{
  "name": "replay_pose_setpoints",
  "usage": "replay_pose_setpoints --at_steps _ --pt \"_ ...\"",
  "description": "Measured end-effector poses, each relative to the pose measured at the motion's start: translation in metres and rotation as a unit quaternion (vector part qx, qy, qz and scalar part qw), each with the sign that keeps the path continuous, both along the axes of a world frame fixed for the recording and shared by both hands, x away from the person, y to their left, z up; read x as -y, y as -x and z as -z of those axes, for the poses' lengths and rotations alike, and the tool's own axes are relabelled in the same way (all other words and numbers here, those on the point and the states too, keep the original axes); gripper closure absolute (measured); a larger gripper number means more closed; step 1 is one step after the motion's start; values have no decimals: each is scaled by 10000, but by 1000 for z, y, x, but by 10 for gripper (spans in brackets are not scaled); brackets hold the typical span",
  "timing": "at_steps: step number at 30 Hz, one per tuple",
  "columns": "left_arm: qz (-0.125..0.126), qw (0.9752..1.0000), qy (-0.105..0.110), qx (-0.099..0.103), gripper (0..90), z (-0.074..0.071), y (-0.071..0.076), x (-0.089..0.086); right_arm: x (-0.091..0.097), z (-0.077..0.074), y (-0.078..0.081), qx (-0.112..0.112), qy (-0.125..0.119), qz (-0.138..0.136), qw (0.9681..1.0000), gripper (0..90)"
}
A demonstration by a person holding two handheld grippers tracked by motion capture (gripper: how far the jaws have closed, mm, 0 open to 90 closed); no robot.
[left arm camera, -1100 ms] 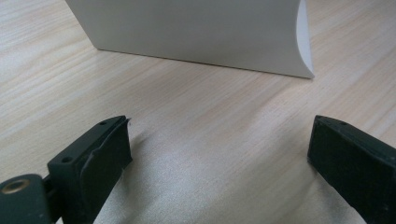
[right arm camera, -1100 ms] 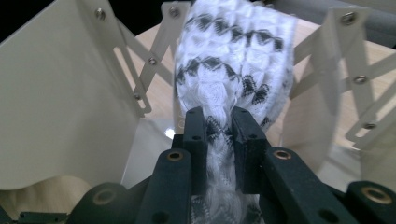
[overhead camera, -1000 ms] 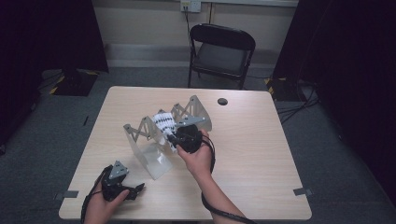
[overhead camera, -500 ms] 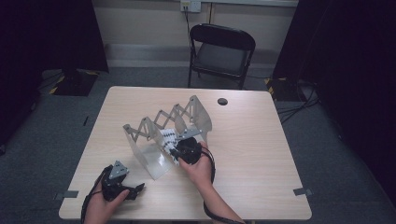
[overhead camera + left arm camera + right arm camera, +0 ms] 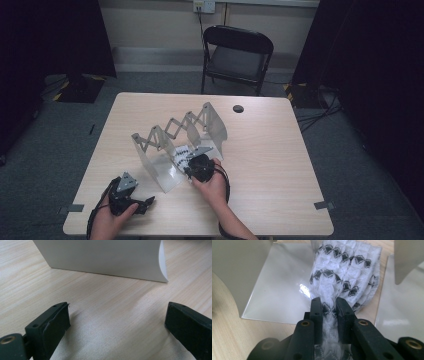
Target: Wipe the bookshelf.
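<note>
A white knitted cloth (image 5: 342, 277) with black diamond marks hangs between the upright panels of a pale expanding rack (image 5: 172, 131) at the table's middle. My right gripper (image 5: 329, 306) is shut on the cloth's near end, just above the rack's glossy base plate (image 5: 282, 285). In the high view the right gripper (image 5: 196, 167) sits at the rack's front side with the cloth (image 5: 182, 155) ahead of it. My left gripper (image 5: 145, 204) rests low at the front left of the table, open. Between its jaws (image 5: 117, 315) lies bare wood, and the rack's end panel (image 5: 105, 257) stands beyond.
A black folding chair (image 5: 237, 55) stands behind the wooden table (image 5: 280, 150). A small black round thing (image 5: 238, 108) lies near the table's far edge. Dark curtains hang on both sides, and cables lie on the floor at the right.
My right gripper has come down and toward the front with the cloth, lowering it between the rack's panels. The left gripper has stayed where it was.
</note>
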State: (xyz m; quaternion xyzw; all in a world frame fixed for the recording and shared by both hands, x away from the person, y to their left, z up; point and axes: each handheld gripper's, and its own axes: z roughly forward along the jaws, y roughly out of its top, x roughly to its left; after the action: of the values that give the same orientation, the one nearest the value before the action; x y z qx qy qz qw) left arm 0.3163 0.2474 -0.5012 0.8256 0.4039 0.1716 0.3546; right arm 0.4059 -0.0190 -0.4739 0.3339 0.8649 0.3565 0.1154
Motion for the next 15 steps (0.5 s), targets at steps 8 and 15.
replay_pose_setpoints --at_steps 8,15 --pt "-3 10000 -5 3 55 0 0 0 20 -26 -3 85 -209 199 9995 777" --pt "-7 10000 -7 2 54 0 0 0 27 -71 -4 437 -448 186 9979 778"
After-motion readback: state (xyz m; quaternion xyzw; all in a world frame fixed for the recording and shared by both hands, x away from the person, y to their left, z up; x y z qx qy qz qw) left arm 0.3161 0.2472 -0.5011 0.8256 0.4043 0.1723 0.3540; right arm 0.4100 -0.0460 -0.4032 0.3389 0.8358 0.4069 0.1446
